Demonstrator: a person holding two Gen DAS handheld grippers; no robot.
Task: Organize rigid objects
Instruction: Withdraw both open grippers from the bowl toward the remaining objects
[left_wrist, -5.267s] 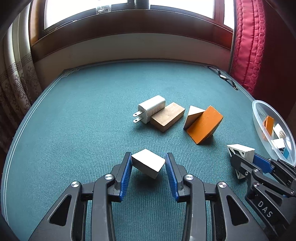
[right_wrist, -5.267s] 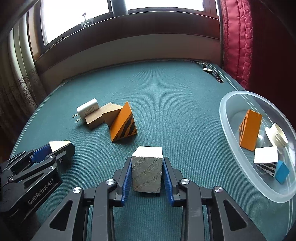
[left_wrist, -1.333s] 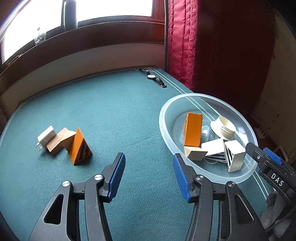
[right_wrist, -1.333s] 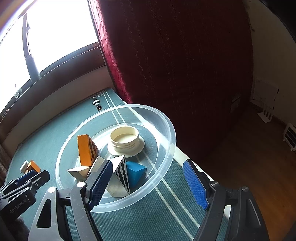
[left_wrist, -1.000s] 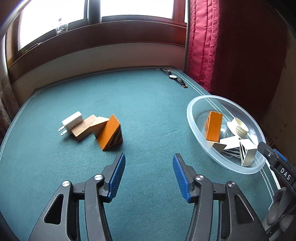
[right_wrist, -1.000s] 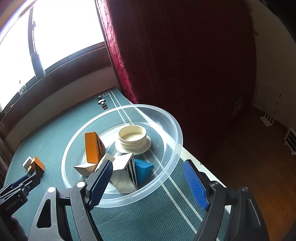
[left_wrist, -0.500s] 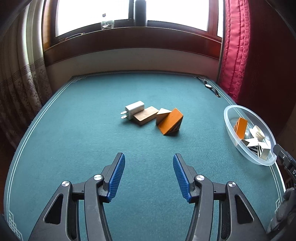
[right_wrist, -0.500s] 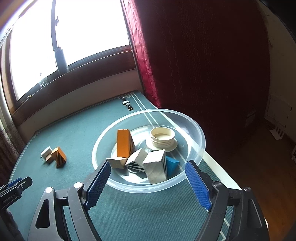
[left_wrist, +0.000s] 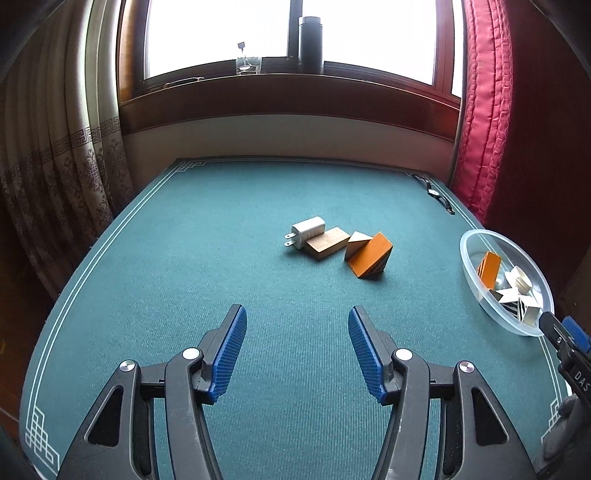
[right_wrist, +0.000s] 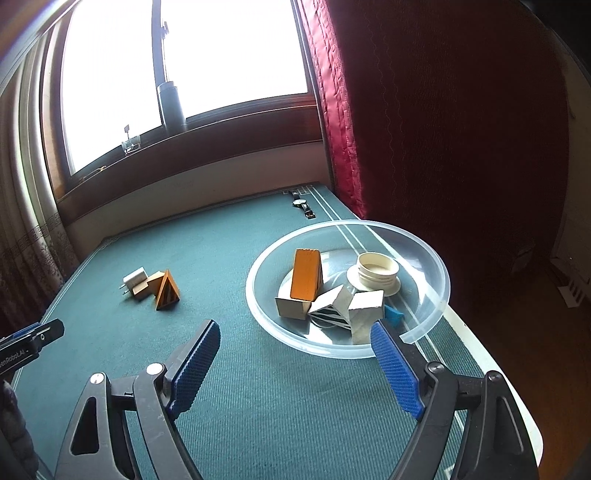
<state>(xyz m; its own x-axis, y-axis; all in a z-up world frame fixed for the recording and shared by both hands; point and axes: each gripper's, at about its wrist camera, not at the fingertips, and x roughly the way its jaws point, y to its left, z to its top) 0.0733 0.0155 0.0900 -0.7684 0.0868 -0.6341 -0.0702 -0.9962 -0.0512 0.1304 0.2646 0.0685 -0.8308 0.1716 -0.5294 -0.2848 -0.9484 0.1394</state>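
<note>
left gripper: empty, fingers parting
right gripper: fingers wide, empty; right finger covers the clear bowl rim
blue block: mostly hidden behind a grey block

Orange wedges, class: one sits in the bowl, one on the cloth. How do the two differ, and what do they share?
The bowl wedge stands upright inside the clear bowl; the cloth wedge lies out on the green cloth. The bowl wedge leans among white blocks; the cloth wedge touches a tan block in a row with a charger. Both are orange.
</note>
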